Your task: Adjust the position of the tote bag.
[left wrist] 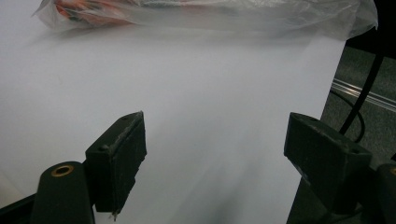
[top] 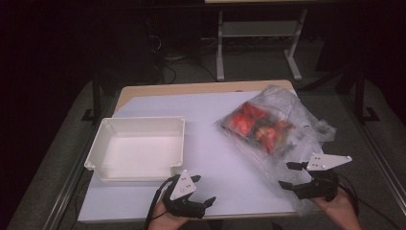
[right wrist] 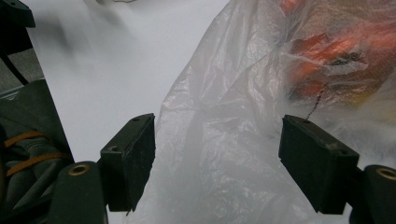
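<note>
A clear plastic bag with red and orange items inside lies on the right half of the white table sheet. My right gripper hovers at the bag's near edge, open, and loose bag film lies between its jaws without being pinched. My left gripper is near the table's front edge, open with nothing between its jaws; bare sheet lies ahead of it, and the bag is farther off. An empty white tray sits on the left.
The sheet's right edge drops to a dark floor with a black cable. Beyond the table's far edge stand white table legs on a dim floor. The other gripper's dark body with orange bands sits at the left of the right gripper view.
</note>
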